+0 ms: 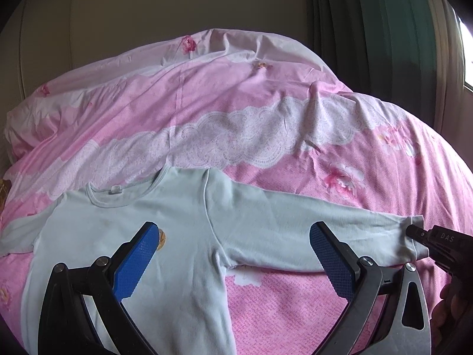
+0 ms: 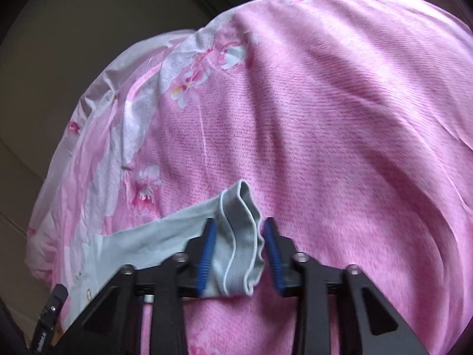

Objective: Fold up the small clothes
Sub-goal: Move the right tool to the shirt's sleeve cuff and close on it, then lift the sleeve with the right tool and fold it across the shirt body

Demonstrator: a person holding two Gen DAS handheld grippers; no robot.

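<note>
Pink floral bed [image 1: 266, 94] fills both views. Pale shirt [image 1: 165, 216] lies flat beneath the wide-open, empty left tongs [image 1: 233, 254]. Only the right wrist view shows the rumpled cuff [image 2: 239, 236] between the right tongs [image 2: 240, 233], narrowly parted, blue pads [image 2: 208, 251] touching cloth.

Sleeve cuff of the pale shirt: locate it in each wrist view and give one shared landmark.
Left wrist view: the sleeve cuff lies at far right, with the right hand-held gripper at it.
Right wrist view: the cuff sits bottom centre, bunched between that gripper's blue pads.
Shared landmark: the pink floral bedspread.
</note>
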